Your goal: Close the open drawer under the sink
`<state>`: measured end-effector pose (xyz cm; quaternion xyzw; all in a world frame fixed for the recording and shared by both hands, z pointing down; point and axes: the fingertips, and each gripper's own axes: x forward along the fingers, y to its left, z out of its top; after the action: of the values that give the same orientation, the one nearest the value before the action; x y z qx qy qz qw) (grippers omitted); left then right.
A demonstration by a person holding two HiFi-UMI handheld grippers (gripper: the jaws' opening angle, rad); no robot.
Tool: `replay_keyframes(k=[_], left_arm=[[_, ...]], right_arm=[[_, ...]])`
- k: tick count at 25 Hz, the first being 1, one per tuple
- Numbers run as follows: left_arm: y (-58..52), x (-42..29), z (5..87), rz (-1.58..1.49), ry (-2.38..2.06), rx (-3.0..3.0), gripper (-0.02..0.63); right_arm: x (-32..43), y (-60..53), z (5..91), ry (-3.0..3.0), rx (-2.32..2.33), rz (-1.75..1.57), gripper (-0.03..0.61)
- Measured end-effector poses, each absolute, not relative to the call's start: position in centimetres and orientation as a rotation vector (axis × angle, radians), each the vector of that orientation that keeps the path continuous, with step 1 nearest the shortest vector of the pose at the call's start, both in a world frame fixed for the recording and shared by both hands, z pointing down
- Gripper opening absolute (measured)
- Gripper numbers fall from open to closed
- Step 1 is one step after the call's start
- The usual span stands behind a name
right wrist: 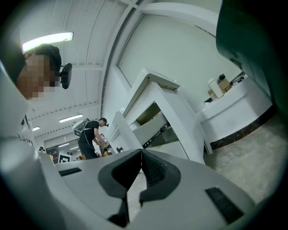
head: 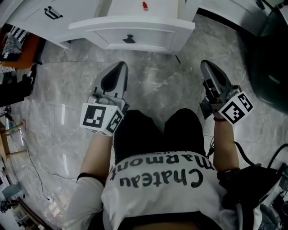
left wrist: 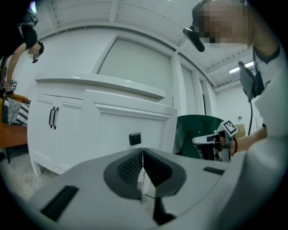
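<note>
The white under-sink cabinet point(head: 148, 9) stands ahead of me, and its drawer point(head: 135, 33) with a black handle point(head: 129, 39) sticks out towards me. My left gripper point(head: 119, 66) hangs over the floor just short of the drawer front, jaws shut and empty. The right gripper point(head: 205, 64) is to the drawer's right, also shut with nothing in it. In the left gripper view the shut tips point(left wrist: 142, 155) point at the drawer front's black handle point(left wrist: 134, 139). From the right gripper point(right wrist: 141, 157) I see the pulled-out drawer point(right wrist: 155, 128) from the side.
Cabinet doors with black handles point(left wrist: 53, 117) lie left of the drawer. A dark green object point(left wrist: 193, 132) stands on the right. Orange and dark clutter point(head: 15, 54) sits at the far left, cables point(head: 31, 161) run over the marble floor. Another person point(right wrist: 92, 134) works in the background.
</note>
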<state>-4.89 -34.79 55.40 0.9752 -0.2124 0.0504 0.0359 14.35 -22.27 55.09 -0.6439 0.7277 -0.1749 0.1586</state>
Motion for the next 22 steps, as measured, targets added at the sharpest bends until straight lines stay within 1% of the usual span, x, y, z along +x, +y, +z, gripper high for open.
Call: replay_keyframes(k=[4,9,10,12,13,22], left_arm=[[-35.2,-3.9,54.3,0.144,-0.657,3.042,0.008],[-36.3,-2.2,53.1,0.141,-0.691,3.057,0.009],[-36.6,-1.9,53.2,0.156,-0.709,3.057,0.019],[-37.0,-1.2,53.6,0.205,-0.739,3.042,0.116],[-37.1,-1.0,53.9,0.231,-0.753,3.026,0.129],[-39.2,-0.2,54.6,0.378,-0.888,2.958,0.132]], right_arm=[[14.0,-20.1,54.8,2.110,-1.887,-0.500,0.011],[15.6,-17.8,52.5,2.075,-1.940,-0.432,0.011],[15.9,-17.5,52.1,2.062,-1.943,-0.416,0.011],[16.3,-16.9,51.7,2.041,-1.946,-0.403,0.011],[16.5,-16.8,51.6,2.030,-1.946,-0.404,0.011],[16.6,-16.9,52.9,1.973,-1.897,-0.439,0.011]])
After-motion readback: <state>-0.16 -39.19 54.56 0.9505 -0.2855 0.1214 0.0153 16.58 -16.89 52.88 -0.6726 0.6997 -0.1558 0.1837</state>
